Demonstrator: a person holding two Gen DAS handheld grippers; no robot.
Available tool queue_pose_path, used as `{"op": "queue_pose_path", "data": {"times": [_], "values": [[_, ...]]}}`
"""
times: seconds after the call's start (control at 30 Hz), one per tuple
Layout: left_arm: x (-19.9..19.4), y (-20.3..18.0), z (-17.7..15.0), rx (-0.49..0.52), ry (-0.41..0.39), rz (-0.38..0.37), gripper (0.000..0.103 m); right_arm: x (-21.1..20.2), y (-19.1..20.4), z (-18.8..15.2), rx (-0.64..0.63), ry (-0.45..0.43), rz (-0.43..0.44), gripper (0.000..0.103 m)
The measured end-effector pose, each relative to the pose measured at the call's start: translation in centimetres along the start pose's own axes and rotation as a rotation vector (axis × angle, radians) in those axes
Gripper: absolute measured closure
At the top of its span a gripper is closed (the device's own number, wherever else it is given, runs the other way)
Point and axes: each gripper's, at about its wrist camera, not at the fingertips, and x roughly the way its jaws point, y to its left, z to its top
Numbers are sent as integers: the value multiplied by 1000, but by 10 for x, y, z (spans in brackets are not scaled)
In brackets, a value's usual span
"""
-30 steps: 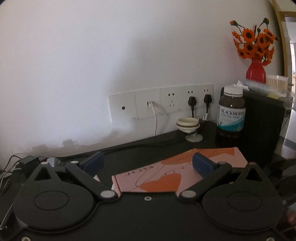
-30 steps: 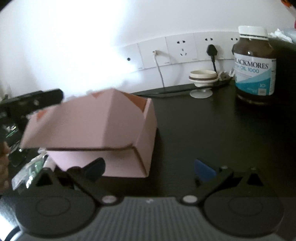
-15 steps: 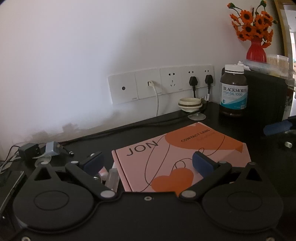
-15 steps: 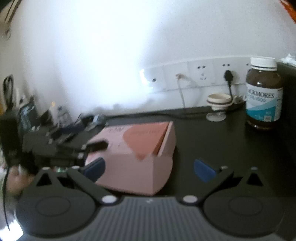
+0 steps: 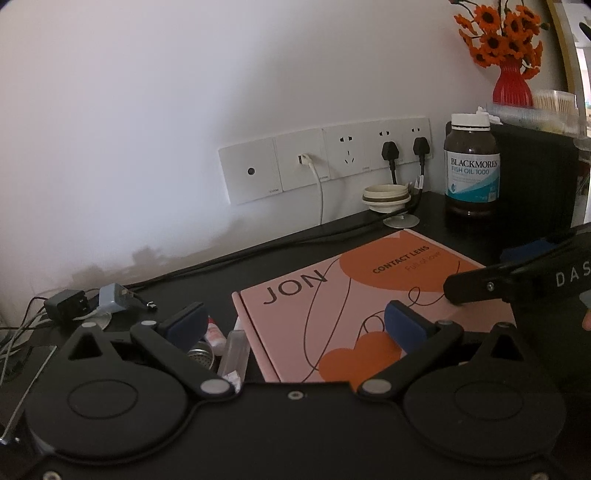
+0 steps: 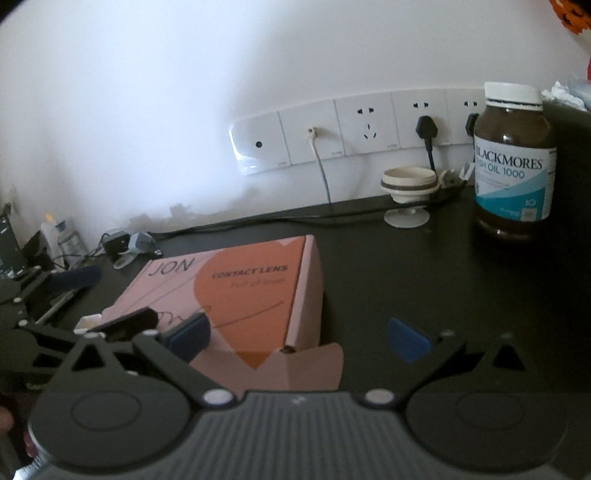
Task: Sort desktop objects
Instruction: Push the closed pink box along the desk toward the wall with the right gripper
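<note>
A pink contact lens box [image 5: 354, 295] is seen closed in the middle of the frame. The left gripper [image 5: 295, 325] and the right gripper [image 6: 295, 336] are both held wide apart, and nothing is gripped.

Pink box [image 5: 369, 295]: near edge hidden behind left gripper body. Flowers [image 5: 498, 33] cut off at top edge. Left clutter [image 6: 55, 236] blurred.

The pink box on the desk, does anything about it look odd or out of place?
Yes. The pink box has its lid down, but a front flap sticks out loose instead of being tucked in. Small bottles also lie jumbled beside its left edge.
</note>
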Motion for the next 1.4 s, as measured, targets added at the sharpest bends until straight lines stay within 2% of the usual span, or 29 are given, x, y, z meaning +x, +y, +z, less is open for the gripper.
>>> {"op": "queue_pose_path", "data": {"times": [0.23, 0.6, 0.8, 0.93, 1.1, 1.4], "values": [[1, 1, -2, -1, -5, -7, 0, 0, -3, -2, 29, 1, 5, 1], [-8, -5, -3, 11, -10, 17, 0, -4, 8, -3, 28, -12, -48, 1], [-29, -13, -12, 33, 3, -1, 0, -16, 12, -9, 17, 18, -35, 1], [-45, -19, -24, 39, 7, -17, 0, -33, 14, -18, 4, 5, -27, 1], [-68, -19, -38, -13, 14, -37, 0, -53, 18, -36, -8, 10, -35, 1], [-122, -18, -60, -84, -52, -21, 0, -97, 34, -74, -21, -22, -35, 1]]}}
